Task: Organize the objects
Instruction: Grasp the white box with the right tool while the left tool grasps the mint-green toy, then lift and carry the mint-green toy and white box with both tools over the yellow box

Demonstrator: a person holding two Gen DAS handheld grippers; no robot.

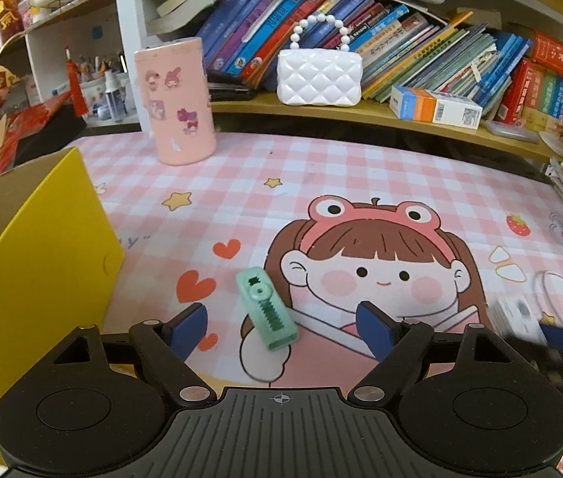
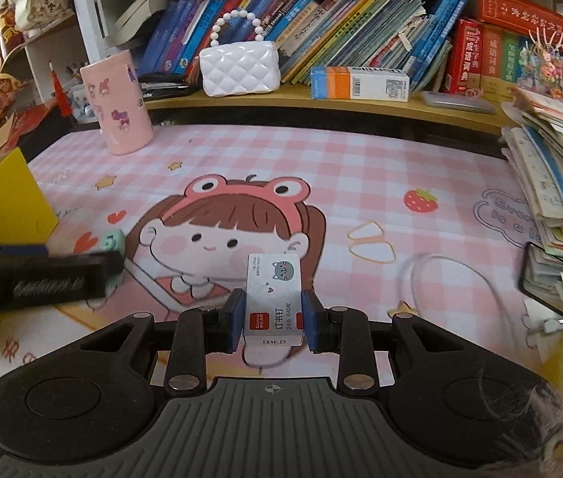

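Observation:
A small mint-green stapler lies on the pink checked desk mat. My left gripper is open, its blue pads on either side of the stapler and apart from it. In the right wrist view my right gripper is shut on a white staple box with a cat picture, held just above the mat. The left gripper shows there as a blurred black bar at the left, hiding most of the stapler.
A yellow cardboard box stands at the left edge. A pink sticker-covered canister stands at the back left. A white quilted purse and a blue-orange carton sit on the bookshelf. Book stacks and a white cable lie right.

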